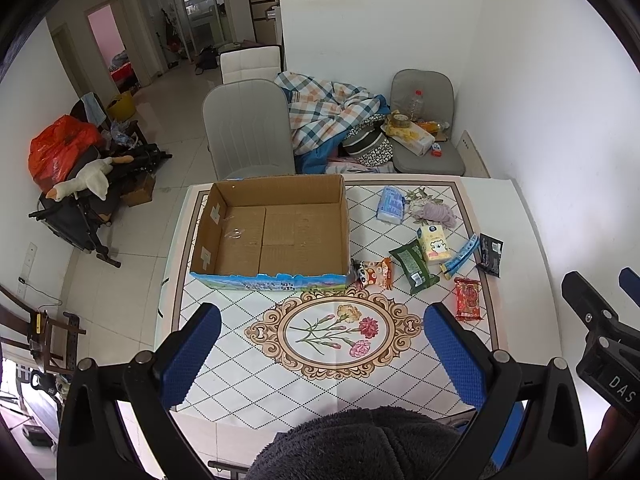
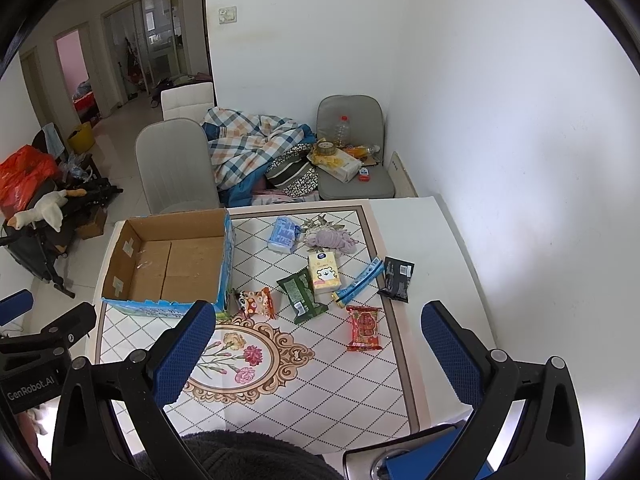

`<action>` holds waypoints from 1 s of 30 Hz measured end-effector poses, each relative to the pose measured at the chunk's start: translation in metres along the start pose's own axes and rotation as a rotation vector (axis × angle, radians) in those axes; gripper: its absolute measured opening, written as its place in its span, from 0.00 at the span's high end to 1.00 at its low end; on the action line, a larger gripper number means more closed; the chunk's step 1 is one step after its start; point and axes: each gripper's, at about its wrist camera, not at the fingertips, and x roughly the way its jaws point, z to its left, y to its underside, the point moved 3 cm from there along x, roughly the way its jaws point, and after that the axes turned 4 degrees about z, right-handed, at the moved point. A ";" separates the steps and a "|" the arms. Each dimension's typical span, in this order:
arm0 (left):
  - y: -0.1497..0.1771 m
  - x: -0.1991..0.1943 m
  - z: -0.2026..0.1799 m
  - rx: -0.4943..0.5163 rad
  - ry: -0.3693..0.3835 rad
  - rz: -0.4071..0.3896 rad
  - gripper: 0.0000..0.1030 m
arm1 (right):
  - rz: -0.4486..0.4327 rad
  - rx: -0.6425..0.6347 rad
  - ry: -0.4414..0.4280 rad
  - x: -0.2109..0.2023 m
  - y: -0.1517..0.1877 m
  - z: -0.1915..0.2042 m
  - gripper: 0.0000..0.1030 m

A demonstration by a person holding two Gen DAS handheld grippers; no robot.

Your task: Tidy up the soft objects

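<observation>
An empty cardboard box [image 1: 268, 232] [image 2: 168, 264] stands at the table's far left. To its right lie soft packets: a blue tissue pack [image 1: 391, 204] [image 2: 284, 234], a lilac cloth [image 1: 438, 213] [image 2: 334, 239], a yellow tissue pack [image 1: 434, 243] [image 2: 325, 273], a green packet [image 1: 414, 265] [image 2: 301, 291], a cartoon snack bag [image 1: 372, 273] [image 2: 258, 302], a red packet [image 1: 467, 299] [image 2: 363, 327], a blue strip [image 1: 462, 256] [image 2: 362, 278] and a black packet [image 1: 490, 254] [image 2: 395, 278]. My left gripper [image 1: 322, 354] and right gripper [image 2: 318, 354] hover open above the near table, holding nothing.
The table [image 1: 516, 240] [image 2: 444, 264] carries a floral cloth. Behind it stand a grey chair [image 1: 244, 128], a plaid blanket pile [image 1: 328, 116] and a second chair with a bottle [image 1: 426, 120]. A white wall is at the right. A dark fleece sleeve [image 1: 360, 444] is at the bottom.
</observation>
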 end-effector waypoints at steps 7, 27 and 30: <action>-0.001 0.001 -0.002 0.005 -0.003 -0.004 0.00 | 0.002 -0.011 -0.002 0.002 0.000 0.002 0.00; -0.007 0.002 -0.006 0.004 0.004 -0.003 0.00 | -0.004 -0.001 -0.006 0.005 -0.003 0.000 0.00; -0.007 0.003 -0.005 0.005 0.006 -0.001 0.00 | -0.003 -0.001 -0.007 0.006 -0.003 0.001 0.00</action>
